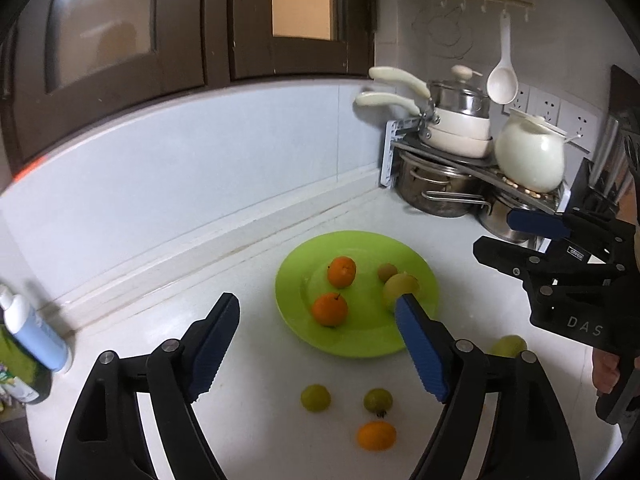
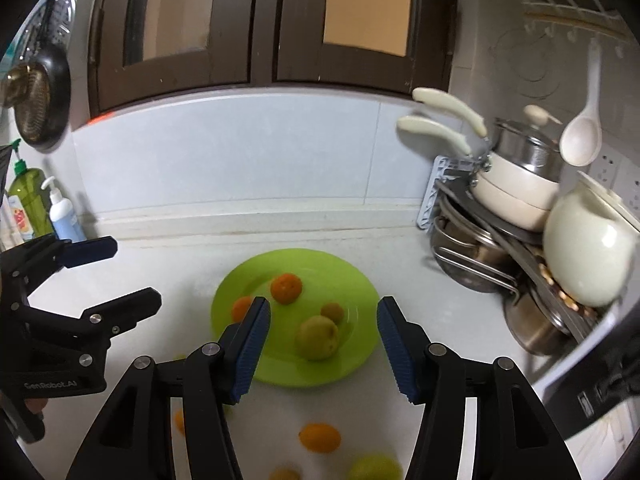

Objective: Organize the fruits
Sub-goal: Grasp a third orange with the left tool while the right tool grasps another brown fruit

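Green plate [image 1: 356, 248] sits mid-table, glossy lime, holding two oranges [image 1: 341, 271], one small brownish fruit [image 1: 387, 271] and a larger yellow-green fruit [image 1: 400, 286], all apart except those last two, just beside each other. Loose on the white table [image 1: 248, 360] nearer me: two green fruits [image 1: 315, 397], one orange fruit [image 1: 376, 435], another green one [image 1: 509, 345] partly hidden. My left gripper [image 1: 316, 344] is spread, nothing between its pads. My right gripper [image 2: 324, 348] is also spread and empty, hanging over the plate's near edge. Pots on a rack [image 1: 448, 160] sit at the right, bottles [image 1: 34, 332] at the left.
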`<state>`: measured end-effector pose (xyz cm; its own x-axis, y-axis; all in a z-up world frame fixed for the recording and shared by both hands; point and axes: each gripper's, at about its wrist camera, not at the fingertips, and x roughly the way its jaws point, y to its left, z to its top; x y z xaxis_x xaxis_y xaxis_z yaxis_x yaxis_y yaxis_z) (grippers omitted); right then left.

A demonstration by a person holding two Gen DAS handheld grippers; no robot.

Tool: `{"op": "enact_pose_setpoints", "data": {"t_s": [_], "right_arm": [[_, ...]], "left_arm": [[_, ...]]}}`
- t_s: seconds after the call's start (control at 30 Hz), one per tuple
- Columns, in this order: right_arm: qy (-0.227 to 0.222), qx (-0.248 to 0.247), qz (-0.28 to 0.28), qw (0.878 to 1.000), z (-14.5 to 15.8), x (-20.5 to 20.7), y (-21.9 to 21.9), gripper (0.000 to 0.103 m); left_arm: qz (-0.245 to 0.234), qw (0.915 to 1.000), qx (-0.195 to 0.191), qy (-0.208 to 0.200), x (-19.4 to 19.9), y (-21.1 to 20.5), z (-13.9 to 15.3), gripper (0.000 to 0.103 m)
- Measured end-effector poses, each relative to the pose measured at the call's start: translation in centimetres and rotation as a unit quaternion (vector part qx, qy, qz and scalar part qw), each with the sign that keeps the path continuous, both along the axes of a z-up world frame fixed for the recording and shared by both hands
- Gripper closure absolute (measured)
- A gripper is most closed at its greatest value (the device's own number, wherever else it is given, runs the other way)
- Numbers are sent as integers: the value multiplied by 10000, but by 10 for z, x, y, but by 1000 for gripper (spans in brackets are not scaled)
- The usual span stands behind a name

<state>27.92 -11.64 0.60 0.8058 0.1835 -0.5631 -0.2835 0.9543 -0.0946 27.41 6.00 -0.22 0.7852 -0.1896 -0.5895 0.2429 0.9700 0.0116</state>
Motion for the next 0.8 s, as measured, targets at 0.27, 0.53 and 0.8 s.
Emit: {"op": "enact_pose_setpoints", "data": {"t_s": [0.27, 0.53, 0.8], "right_arm": [[-138, 65, -163, 9998, -1, -51, -4, 47], [-112, 90, -362, 9992, -16, -84, -8, 47], [166, 41, -529, 9985, -44, -102, -9, 47]], "left_arm": [[-66, 10000, -5, -32, -44, 3, -2, 22], [-185, 9998, 11, -9, -76, 4, -17, 21], [-303, 9993, 32, 193, -89, 3, -41, 21]]}}
